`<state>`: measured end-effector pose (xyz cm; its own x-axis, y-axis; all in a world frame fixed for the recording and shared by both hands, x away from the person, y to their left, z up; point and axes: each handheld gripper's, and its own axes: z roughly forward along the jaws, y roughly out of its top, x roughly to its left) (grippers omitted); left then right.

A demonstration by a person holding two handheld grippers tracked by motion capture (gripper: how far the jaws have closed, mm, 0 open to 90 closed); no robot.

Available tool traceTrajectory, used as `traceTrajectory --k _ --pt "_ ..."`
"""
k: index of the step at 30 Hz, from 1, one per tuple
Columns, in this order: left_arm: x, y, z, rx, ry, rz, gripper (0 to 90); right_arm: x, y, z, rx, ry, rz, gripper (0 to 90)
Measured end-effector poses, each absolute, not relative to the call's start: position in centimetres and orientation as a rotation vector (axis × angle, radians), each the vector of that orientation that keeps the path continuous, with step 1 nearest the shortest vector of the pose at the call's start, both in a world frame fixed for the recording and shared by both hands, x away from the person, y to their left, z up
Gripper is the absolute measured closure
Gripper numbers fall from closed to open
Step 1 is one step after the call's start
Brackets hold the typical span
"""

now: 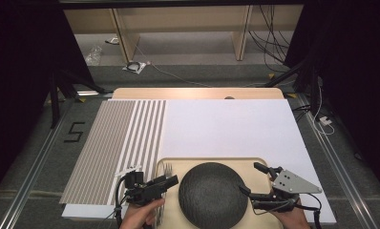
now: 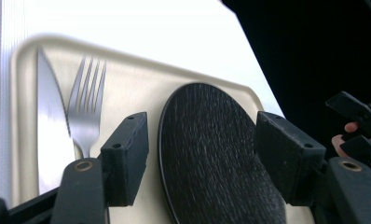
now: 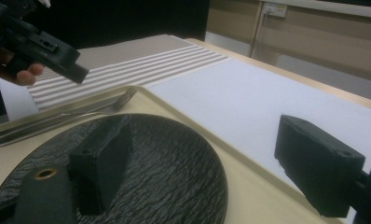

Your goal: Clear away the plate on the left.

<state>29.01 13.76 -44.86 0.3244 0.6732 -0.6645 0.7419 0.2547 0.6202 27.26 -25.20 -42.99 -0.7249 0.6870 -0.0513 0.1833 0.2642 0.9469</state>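
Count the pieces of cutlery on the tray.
2: a knife at the tray's left edge and a fork right beside it, between knife and dark plate. Their handles are hidden.

plate [image 1: 212,193] on tray [image 1: 255,162]; fork [image 2: 86,112] and knife [image 2: 51,126] left of it.

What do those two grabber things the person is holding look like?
Both are black tools with two chunky, blocky jaws. The right gripper has a grey three-cornered plate dotted with small holes on top. The left gripper trails a black cable. Brass-coloured rings sit in the jaw arms. The person's hands are bare, with no sleeves visible.
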Motion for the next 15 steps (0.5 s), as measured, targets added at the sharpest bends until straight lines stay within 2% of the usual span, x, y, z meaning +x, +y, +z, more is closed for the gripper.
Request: traceTrajectory --k 15 --pt "29.2 14.3 -43.2 1.551 1.170 0.158 32.2 27.3 -25.3 -43.0 0.791 2.082 1.467 19.9"
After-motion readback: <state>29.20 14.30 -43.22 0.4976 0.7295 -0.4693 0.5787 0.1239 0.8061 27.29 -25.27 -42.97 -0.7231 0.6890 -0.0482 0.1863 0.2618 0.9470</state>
